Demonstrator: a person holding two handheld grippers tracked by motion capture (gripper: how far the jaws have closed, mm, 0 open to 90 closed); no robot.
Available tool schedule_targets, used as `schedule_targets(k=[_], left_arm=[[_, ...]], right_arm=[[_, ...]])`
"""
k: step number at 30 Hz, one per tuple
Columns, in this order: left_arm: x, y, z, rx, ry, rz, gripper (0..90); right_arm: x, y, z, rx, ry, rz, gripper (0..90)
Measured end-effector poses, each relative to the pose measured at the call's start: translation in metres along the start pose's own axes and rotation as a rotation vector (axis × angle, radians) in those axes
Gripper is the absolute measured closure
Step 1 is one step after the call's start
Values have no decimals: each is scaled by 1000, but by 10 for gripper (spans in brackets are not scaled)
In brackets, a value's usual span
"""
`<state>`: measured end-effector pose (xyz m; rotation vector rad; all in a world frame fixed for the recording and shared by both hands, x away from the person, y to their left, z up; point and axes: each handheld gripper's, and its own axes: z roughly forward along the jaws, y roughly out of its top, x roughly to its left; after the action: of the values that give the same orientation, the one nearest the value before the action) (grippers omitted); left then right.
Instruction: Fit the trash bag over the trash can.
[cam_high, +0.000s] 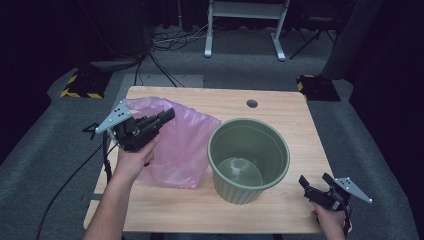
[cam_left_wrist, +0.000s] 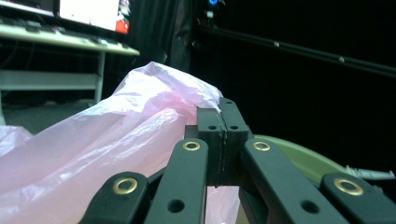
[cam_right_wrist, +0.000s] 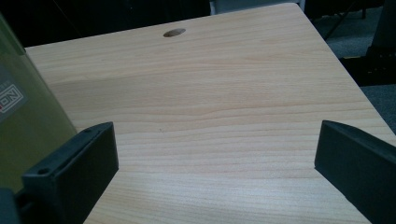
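A crumpled pink plastic bag (cam_high: 182, 142) lies on the left half of the wooden table (cam_high: 225, 100). My left gripper (cam_high: 169, 115) hovers over the bag's upper part, pointing right. In the left gripper view its jaws (cam_left_wrist: 223, 109) are pressed together with the pink bag's (cam_left_wrist: 116, 140) film bunched at their tips. A green ribbed bin (cam_high: 240, 192) stands upright just right of the bag, with nothing inside; its rim (cam_left_wrist: 299, 156) shows behind the left jaws. My right gripper (cam_high: 314, 178) rests near the table's front right corner, open, with bare wood between its fingers (cam_right_wrist: 74, 163). The bin's wall (cam_right_wrist: 23, 102) is beside its left jaw.
A round cable hole (cam_high: 252, 103) sits near the table's far edge. A white desk frame (cam_high: 245, 25) stands behind the table. Yellow-and-black striped bases (cam_high: 80, 86) and loose cables lie on the grey floor. A cable hangs from the left gripper off the table's left side.
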<state>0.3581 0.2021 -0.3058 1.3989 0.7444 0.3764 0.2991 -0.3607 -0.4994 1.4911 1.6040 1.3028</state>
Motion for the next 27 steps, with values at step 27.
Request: schedule_targets(k=[27], left_arm=[[-54, 122, 84, -176, -56, 42, 897]], right_arm=[[0, -1, -1, -8, 11, 1, 0]])
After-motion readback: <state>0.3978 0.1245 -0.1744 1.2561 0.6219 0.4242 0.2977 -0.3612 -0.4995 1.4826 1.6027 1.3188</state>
